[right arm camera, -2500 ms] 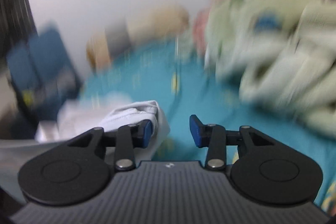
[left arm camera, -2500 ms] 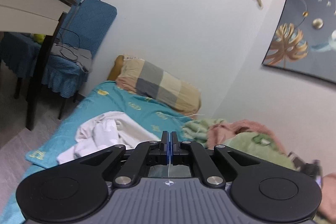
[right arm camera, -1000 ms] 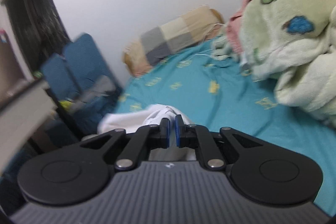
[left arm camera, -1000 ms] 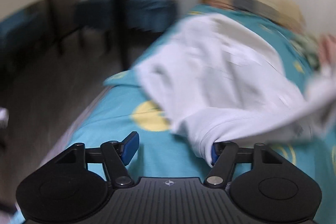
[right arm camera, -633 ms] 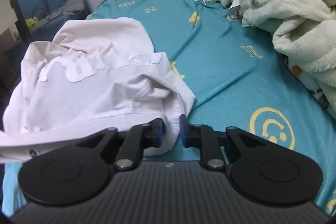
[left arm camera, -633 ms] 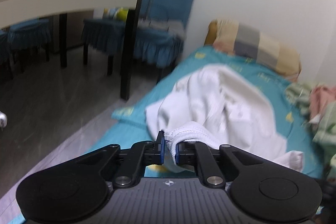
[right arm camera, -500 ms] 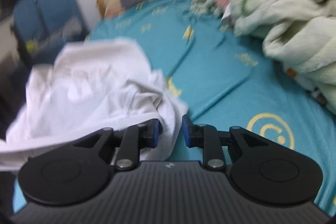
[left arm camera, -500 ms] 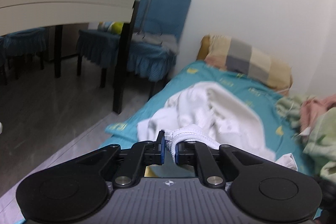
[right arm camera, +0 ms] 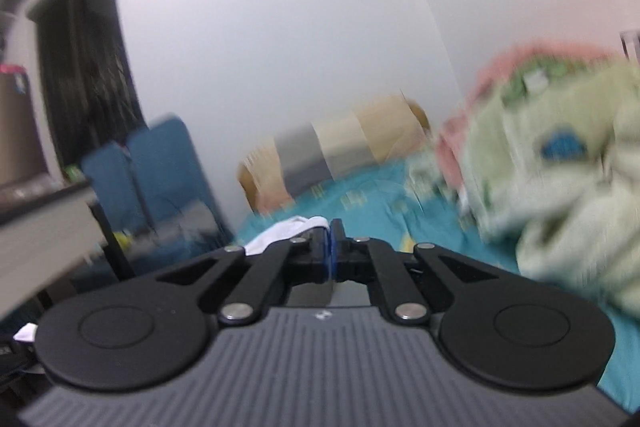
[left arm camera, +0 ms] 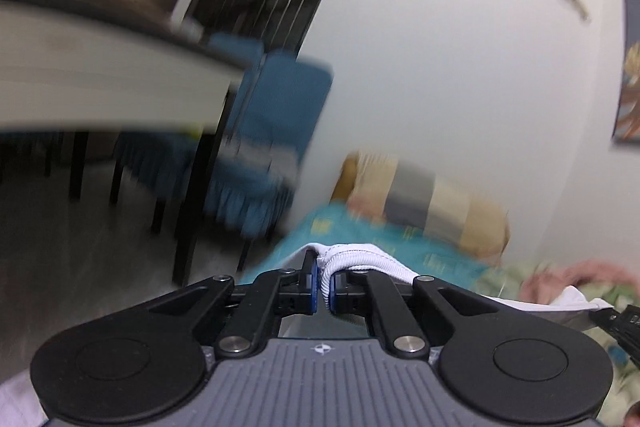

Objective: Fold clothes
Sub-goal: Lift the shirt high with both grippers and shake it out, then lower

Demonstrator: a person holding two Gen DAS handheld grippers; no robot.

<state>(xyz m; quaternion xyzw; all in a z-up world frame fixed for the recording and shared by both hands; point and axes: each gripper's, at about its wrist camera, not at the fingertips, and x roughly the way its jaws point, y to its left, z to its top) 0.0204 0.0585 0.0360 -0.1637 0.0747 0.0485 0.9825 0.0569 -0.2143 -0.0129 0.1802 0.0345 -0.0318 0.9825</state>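
Both grippers are clamped on one white garment: its ribbed hem [left arm camera: 352, 254] is pinched in the left gripper [left arm camera: 322, 287], another edge [right arm camera: 288, 231] in the right gripper [right arm camera: 330, 255]. Beyond them lies the teal bedsheet [right arm camera: 360, 211]. No fold is visible; folding is judged outstanding.

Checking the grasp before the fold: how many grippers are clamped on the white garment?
2: the left gripper pinches a ribbed edge of the white garment; the right gripper pinches another edge.
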